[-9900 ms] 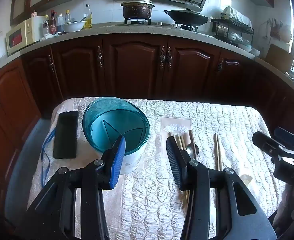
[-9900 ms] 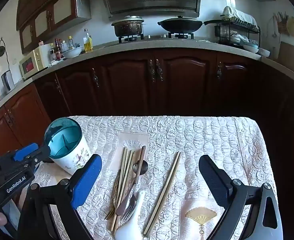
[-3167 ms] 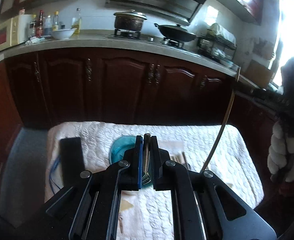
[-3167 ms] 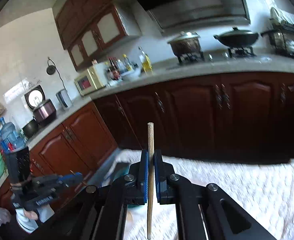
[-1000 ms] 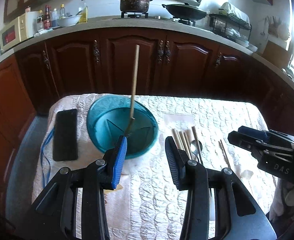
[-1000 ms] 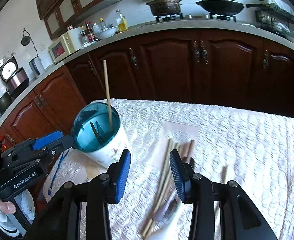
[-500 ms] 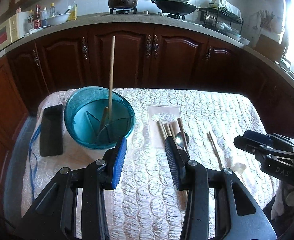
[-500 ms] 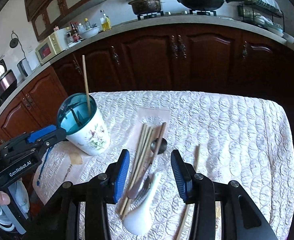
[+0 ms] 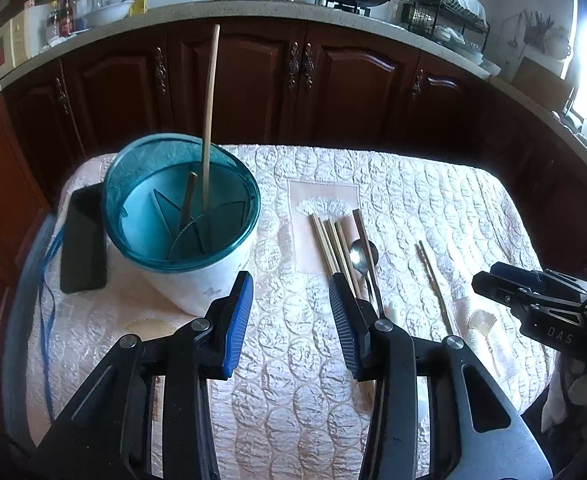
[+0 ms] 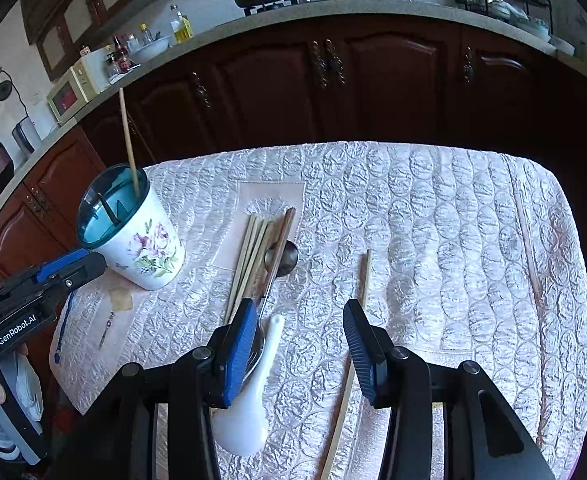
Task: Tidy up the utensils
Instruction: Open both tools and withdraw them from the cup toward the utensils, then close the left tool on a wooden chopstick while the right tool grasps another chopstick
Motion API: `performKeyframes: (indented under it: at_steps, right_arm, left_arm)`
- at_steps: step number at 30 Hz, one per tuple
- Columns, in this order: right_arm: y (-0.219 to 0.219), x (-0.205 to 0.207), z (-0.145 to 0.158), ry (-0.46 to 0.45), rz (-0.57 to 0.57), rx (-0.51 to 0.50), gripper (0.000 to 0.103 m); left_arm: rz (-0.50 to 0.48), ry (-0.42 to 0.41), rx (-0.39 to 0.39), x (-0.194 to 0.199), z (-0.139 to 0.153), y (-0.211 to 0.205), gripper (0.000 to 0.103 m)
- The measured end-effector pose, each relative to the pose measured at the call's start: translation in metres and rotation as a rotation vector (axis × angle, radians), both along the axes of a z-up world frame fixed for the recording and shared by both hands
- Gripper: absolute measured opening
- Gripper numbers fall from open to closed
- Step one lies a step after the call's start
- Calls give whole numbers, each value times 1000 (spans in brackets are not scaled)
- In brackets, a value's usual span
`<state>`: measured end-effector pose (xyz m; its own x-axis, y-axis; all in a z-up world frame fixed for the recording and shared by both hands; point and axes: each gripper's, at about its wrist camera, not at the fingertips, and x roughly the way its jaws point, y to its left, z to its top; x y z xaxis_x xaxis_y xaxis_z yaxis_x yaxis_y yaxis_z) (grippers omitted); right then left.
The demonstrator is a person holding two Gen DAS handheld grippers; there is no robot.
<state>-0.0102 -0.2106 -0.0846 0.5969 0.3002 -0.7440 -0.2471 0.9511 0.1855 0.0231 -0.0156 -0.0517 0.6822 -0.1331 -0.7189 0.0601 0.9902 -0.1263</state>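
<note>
Here, both pairs of tongs are hovering over the quilted desk [image 10: 433, 216], each gaping with nothing between its pads. The left tongs [image 9: 291, 320] are standing moderately wide just in front of the utensil holder [image 9: 197, 280], a white flowered cup with a teal divided insert. The right tongs [image 10: 297, 346] are likewise parted, and their jaws have just been opening a little with nothing between them; they are hanging over the near part of the spread.

In the holder, one pale chopstick [image 9: 209, 112] is standing nearly upright and rising well above the rim, while a darker utensil handle [image 9: 187, 200] is leaning beside it in the next compartment.

On the desk, a bundle of chopsticks [image 10: 253, 256] is lying together with a metal spoon [image 10: 281, 258] on a pale mat near the middle. A white ceramic spoon [image 10: 249, 408] is resting nearer, partly under the right tongs' left finger. A single chopstick [image 10: 363, 280] is lying apart to the right of the bundle. A black phone [image 9: 83, 248] is lying beside the holder on its far left side.
</note>
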Motion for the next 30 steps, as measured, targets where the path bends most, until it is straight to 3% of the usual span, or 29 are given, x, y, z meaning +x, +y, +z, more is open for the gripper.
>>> performKeyframes:
  at_steps: [14,20,30]
  right_arm:
    - [13,21,-25,77,20,22,43]
    - [39,53,-45,136,31,11,50]
    - [81,94,-81,219,71,-44,51]
  left_arm:
    - [4,66,-26,10,-20,6,39]
    - [9,74,-31,10,-22,9,39]
    - [16,120,-28,18,-39,14,39]
